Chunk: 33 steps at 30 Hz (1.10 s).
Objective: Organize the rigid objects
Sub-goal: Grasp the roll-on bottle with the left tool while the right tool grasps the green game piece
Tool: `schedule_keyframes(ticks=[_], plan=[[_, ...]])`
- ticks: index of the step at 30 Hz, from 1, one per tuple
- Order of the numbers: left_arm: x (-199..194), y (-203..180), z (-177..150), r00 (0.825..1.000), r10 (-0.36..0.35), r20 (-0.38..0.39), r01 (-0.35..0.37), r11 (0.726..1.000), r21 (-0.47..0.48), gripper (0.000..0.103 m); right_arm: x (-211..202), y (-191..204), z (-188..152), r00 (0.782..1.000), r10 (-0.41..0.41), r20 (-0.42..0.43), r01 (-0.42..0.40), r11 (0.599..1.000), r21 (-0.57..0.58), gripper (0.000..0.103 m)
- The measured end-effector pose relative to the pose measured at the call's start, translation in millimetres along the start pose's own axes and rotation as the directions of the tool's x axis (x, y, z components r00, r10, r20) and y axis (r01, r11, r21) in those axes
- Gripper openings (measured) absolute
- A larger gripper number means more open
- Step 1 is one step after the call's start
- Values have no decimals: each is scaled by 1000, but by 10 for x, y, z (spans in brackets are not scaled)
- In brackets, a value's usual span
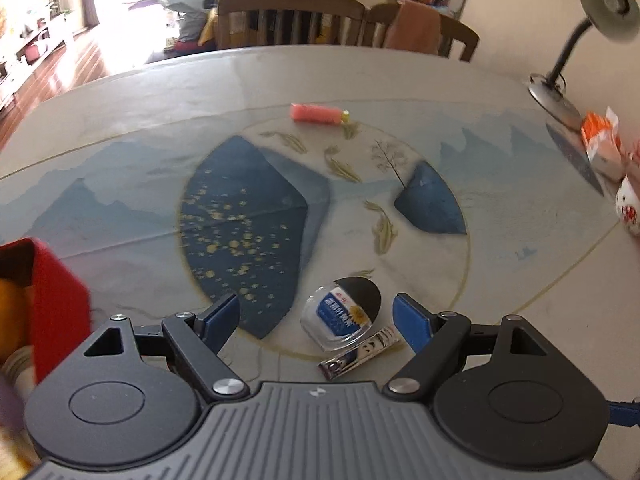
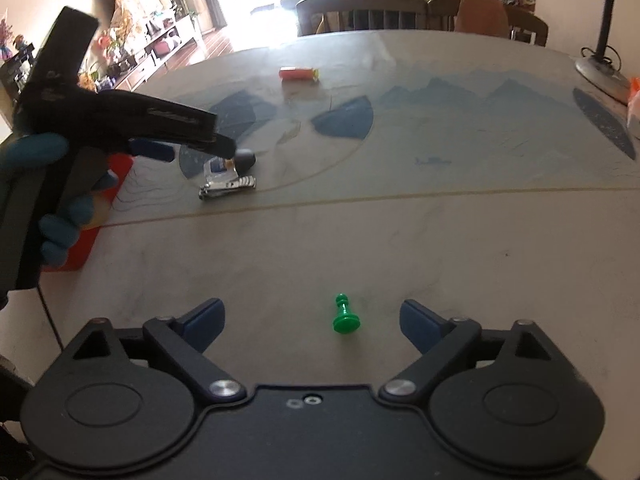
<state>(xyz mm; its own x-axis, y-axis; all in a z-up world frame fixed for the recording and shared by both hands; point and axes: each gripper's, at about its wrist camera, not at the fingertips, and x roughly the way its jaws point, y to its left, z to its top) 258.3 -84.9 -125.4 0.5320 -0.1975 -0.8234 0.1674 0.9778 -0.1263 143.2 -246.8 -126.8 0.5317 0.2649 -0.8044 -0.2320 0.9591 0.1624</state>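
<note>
I am hovering my left gripper [image 1: 316, 316] and right gripper [image 2: 312, 320], both spread wide and empty, while the clear case [image 1: 340, 316], nail clipper [image 1: 360, 352], green pawn [image 2: 345, 316] and red tube [image 1: 318, 113] are lying loose, still awaiting the red box [image 1: 60, 296].

Two grippers are out over the table [image 2: 400, 240], the left gripper [image 1: 316, 320] and the right gripper [image 2: 312, 320], both with jaws apart. Ahead of the left one lie one clear case with a black cap [image 1: 342, 312] and one nail clipper [image 1: 360, 354], touching. One red box [image 1: 56, 300] sits at its left. One green pawn [image 2: 345, 316] lies between the right one's fingers. One pink tube [image 1: 318, 114] lies well beyond. One desk lamp [image 1: 560, 80] stands far right; two chairs behind.
</note>
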Motion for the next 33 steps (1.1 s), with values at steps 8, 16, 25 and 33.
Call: schedule_keyframes(ticks=[8,16,25,33], plan=[[228,-108,-6,999,36,-5,-35,999,33,84,82,-23,4,999,25,-27,-25,999,-25,71],[258,-190,-45,997,72,27,-73,995,63,81,142,-41,27,1000,4,-26,-5,999,-40,56],[167,-249,-129,995,78,69,-86,990,114,41,153,56,19,999,-51,-16,49,993,-109,34],[143,-214,-124,996,73,49,-77,993,91,41,133,13,13,998,-61,-9,60,995,-77,14]])
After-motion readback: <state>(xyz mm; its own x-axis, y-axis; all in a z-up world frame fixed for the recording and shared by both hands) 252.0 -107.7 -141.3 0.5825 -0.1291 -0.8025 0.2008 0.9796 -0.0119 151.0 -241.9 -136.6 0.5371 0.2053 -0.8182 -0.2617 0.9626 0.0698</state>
